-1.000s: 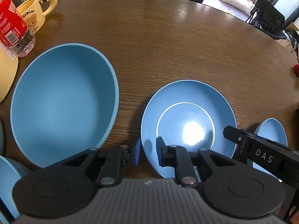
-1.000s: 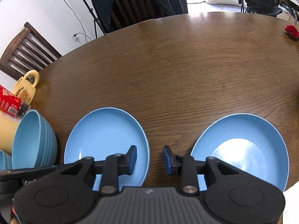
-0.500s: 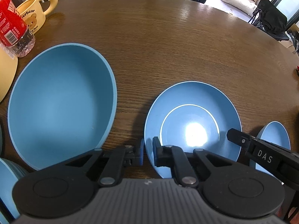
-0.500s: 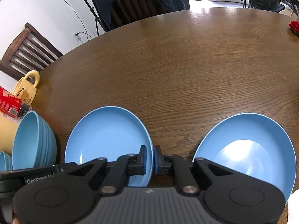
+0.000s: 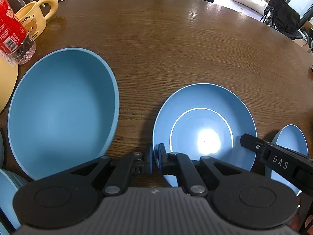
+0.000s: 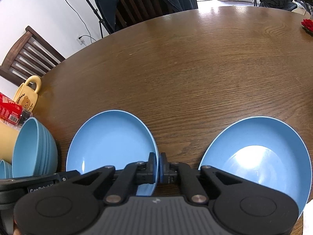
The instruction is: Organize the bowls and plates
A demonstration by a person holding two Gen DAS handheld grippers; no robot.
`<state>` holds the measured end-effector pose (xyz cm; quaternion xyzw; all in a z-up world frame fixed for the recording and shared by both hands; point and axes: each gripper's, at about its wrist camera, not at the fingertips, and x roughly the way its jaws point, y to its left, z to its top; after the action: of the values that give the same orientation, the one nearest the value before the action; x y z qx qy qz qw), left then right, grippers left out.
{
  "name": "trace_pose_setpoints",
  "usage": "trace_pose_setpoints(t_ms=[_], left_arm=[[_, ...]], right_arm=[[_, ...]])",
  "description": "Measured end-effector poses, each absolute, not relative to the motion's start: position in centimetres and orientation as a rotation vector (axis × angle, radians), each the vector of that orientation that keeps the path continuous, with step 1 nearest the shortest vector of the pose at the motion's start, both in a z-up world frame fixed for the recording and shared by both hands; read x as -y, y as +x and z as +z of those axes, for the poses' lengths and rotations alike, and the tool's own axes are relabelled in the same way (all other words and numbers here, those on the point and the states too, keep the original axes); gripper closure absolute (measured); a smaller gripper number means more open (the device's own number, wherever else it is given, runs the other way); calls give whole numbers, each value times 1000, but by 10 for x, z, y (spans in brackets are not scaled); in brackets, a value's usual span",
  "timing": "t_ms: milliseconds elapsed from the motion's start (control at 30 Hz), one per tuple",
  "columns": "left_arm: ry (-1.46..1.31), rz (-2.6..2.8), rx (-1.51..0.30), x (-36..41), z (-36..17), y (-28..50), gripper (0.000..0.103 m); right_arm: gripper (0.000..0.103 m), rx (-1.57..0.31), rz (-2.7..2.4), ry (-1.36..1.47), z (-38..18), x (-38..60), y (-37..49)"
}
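Currently both tongs grip the middle plate [image 5: 203, 121] at the near edge of the table [image 5: 176, 39]: the left gripper [image 5: 154, 159] is clamped on its left rim, the right gripper [image 6: 158, 166] on its right rim. Neither holds anything else. A second plate [image 6: 260, 156] lies apart to the right, unstacked. A large bowl [image 5: 60, 107] sits to the left, with other bowls [image 6: 33, 148] nested at the near left edge. Judged progress: bowls partly grouped; plates remain to be stacked. The plate appears not yet lifted.
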<state>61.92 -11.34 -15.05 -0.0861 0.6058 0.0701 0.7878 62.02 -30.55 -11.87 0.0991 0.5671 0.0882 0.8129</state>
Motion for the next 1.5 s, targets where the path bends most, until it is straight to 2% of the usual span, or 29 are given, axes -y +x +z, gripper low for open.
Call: trace_pose_setpoints(t_ms=[833,1500], left_arm=[[-150,125,-1272,116,-142,613,97],[-118,69,-1211,122,-109,579,97]], right_arm=[[100,-1180,174,215,-112,307,610],[100,-1112,141,225,-77,311,580]])
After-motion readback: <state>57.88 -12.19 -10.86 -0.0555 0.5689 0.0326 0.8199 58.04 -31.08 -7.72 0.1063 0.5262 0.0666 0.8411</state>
